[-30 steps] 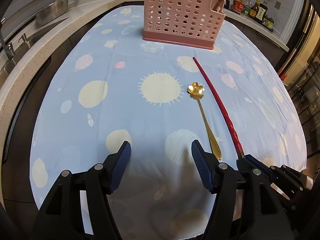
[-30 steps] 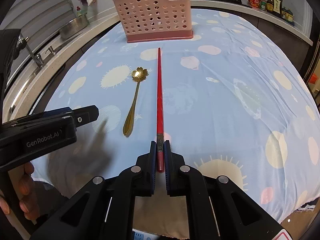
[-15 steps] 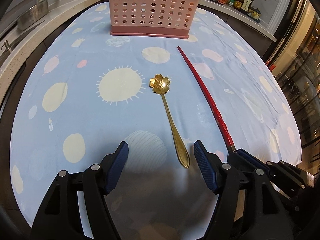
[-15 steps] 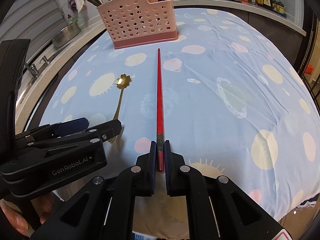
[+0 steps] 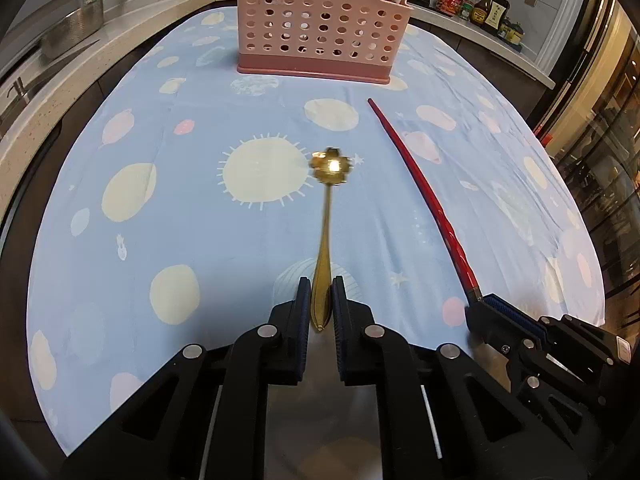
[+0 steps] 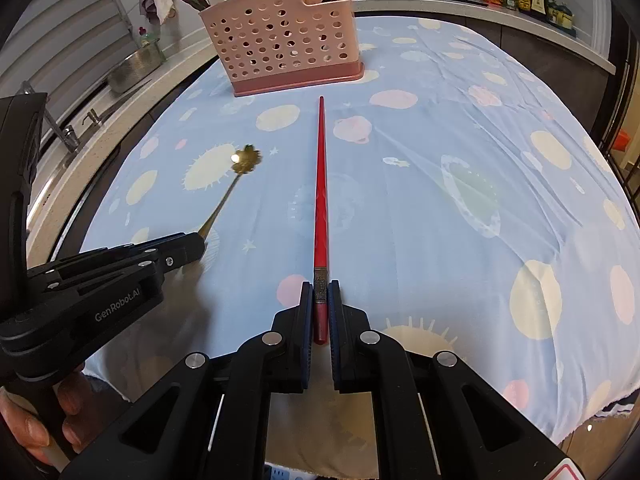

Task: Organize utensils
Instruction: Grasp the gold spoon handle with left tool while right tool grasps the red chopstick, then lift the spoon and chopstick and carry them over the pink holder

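Note:
A gold spoon with a flower-shaped bowl lies on the blue spotted tablecloth, its handle end between the pads of my left gripper. The jaws are closing and the pads touch both sides of the handle. A long red chopstick points at the pink perforated utensil caddy. My right gripper is shut on its near, thicker end. In the right wrist view the left gripper sits at the lower left, over the spoon handle.
The caddy stands at the far end of the cloth with several chopsticks in it. A counter with a sink and a metal pot runs along the left. Sauce bottles stand at the back right. A hand holds the left gripper.
The left gripper's jaws have gone from wide apart to tight around the spoon's handle, after shifting right to centre on it. The right gripper has kept its hold on the chopstick.

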Tool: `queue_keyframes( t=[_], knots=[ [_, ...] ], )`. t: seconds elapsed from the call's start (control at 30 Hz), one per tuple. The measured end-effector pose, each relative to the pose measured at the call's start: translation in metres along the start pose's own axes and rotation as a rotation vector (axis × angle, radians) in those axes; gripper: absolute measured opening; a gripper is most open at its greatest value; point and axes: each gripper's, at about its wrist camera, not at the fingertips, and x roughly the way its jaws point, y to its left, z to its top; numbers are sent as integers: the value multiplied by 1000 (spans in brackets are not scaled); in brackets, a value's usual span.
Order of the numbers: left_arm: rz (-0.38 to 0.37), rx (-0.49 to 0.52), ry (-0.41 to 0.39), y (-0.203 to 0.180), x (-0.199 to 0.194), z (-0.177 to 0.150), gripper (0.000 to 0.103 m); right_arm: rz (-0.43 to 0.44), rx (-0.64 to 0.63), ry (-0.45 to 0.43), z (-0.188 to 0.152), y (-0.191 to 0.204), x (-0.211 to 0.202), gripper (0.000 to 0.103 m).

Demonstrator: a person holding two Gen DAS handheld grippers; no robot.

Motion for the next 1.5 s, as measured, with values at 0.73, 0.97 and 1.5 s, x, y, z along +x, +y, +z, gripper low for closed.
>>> queue_keyframes(
  t=[0.73,0.97,1.5],
  knots=[
    [-20,-80,-150,24,-79,26,1,85,-9,-179,42,22,-72,7],
    [2,-69,-175,26,-93,43,1,101,-8,-226,61,23,-88,7],
    [19,13,-337,21,-151,130,1,132,-53,-455,163,34,-146,7]
  ],
)
